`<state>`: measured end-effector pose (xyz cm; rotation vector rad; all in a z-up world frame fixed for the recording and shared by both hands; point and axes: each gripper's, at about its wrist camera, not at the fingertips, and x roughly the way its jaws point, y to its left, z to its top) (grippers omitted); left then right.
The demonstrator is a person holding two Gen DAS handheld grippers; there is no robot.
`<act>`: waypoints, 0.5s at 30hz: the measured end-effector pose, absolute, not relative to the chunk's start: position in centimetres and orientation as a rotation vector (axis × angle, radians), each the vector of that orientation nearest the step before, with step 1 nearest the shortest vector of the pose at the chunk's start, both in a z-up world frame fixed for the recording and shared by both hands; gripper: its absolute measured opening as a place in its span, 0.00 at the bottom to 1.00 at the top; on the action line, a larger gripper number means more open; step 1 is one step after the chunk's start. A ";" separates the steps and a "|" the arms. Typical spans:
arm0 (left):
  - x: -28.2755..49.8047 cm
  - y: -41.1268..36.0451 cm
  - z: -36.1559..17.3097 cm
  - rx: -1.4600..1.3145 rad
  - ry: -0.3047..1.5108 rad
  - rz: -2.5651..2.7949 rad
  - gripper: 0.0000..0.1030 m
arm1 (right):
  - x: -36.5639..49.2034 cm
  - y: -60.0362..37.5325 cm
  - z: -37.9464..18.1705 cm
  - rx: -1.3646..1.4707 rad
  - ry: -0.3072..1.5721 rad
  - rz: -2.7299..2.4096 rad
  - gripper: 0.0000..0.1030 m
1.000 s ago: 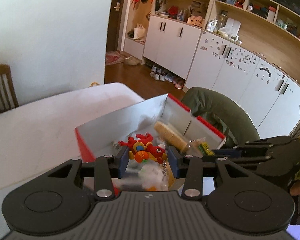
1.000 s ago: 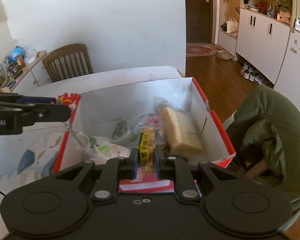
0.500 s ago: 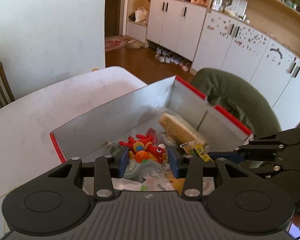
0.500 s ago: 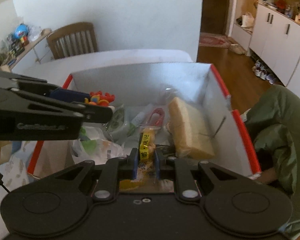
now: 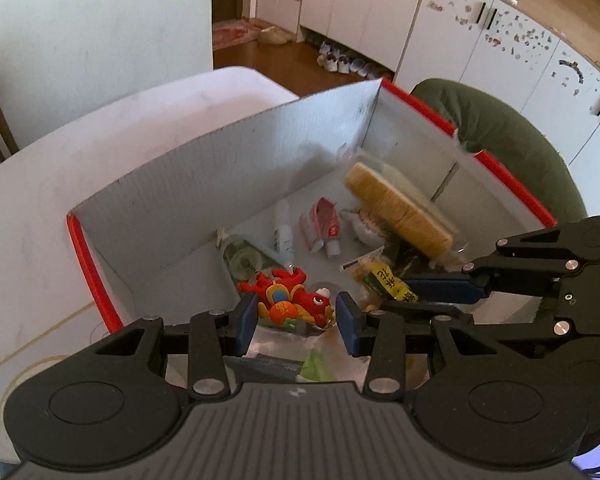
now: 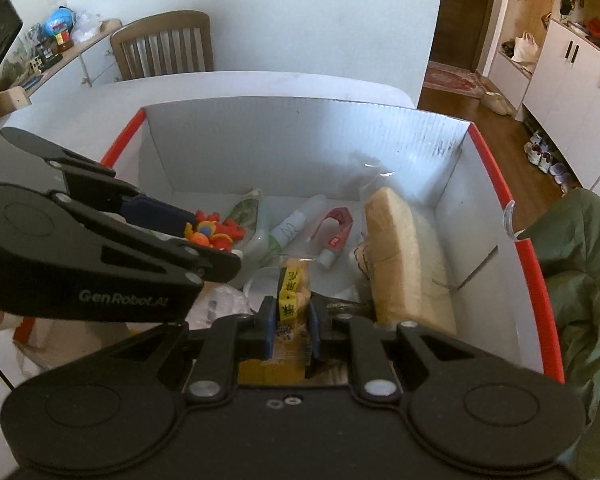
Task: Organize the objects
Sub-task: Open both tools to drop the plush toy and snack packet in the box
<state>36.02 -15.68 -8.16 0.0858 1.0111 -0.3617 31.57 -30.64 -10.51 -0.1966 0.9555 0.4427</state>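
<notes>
Nearest, the left gripper (image 5: pixel 296 316) is clamping a red/orange dragon toy (image 5: pixel 290 300); its lower part is hiding behind the pads. The right gripper (image 6: pixel 291 326) is pinching a yellow-labelled snack pkt (image 6: pixel 290 296), bottom cut off by the jaws. Both are hanging inside the red-rimmed white box (image 6: pixel 300 148) w/ a bread pack (image 6: pixel 396 256) and tubes farther in. Vs 1 s ago, both have dropped lower into the box.

Bread (image 6: pixel 396 252) lies in the box (image 6: pixel 300 148), right of the tubes (image 6: pixel 336 232).
</notes>
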 end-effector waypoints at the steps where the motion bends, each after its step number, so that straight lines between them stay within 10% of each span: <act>1: 36.2 -15.6 -8.4 0.087 1.016 -0.356 0.40 | 31.6 -30.6 -10.7 -0.197 0.956 0.447 0.17; 15: 36.9 -16.1 -9.5 0.140 1.066 -0.360 0.41 | 30.9 -31.1 -10.3 -0.207 0.940 0.475 0.43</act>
